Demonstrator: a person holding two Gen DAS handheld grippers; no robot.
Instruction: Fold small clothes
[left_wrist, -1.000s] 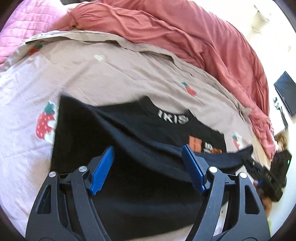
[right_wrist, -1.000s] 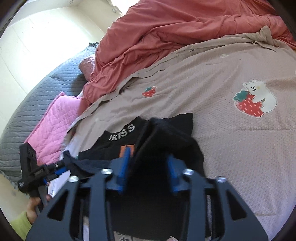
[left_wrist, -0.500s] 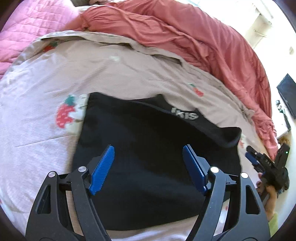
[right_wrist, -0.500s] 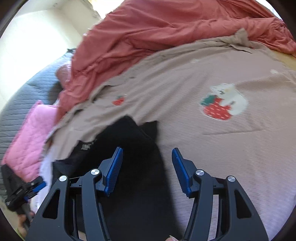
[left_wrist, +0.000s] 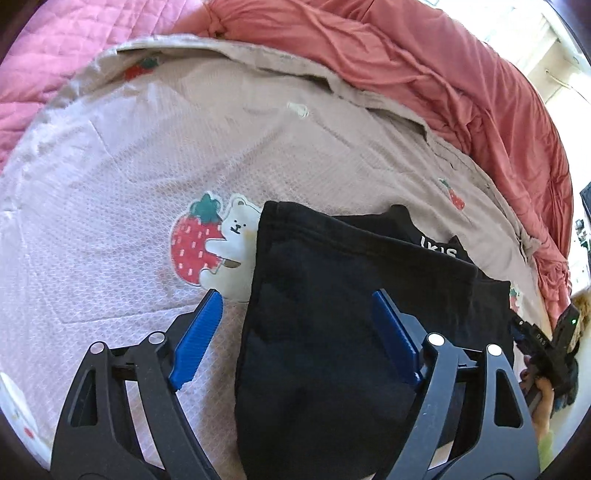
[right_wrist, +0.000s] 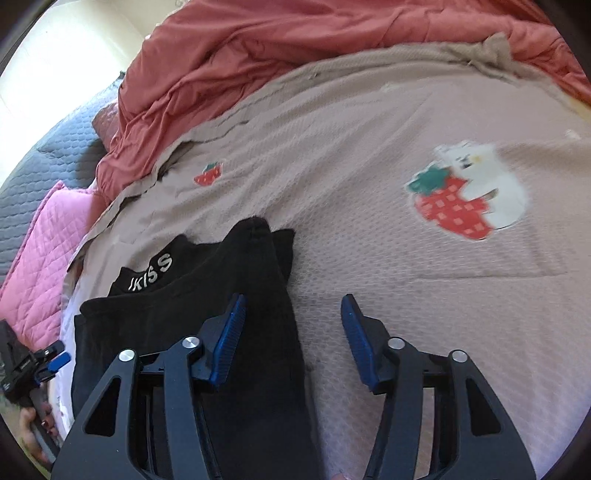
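Note:
A black top (left_wrist: 351, 266) with a white-lettered collar lies folded flat on the beige bed cover (left_wrist: 184, 147). My left gripper (left_wrist: 295, 295) hovers over the top's left edge, jaws opening, pads pressing on nothing: the left finger is over the cover, the right finger over the cloth. In the right wrist view the black top (right_wrist: 184, 302) lies at lower left. My right gripper (right_wrist: 293, 297) straddles its right edge, jaws apart and closing a little, gripping nothing. Each gripper shows small in the other's view: right gripper (left_wrist: 532, 339), left gripper (right_wrist: 40, 363).
A rumpled red duvet (left_wrist: 406, 55) is heaped along the far side of the cover. A pink quilted blanket (left_wrist: 55, 55) lies at the far left and a grey quilt (right_wrist: 44, 162) beyond it. A strawberry-and-bear print (left_wrist: 214, 243) marks the cover beside the top.
The right gripper, shut on a fold of the black top a second ago, has let go. The top now lies folded flat. Both grippers have shifted towards its side edges.

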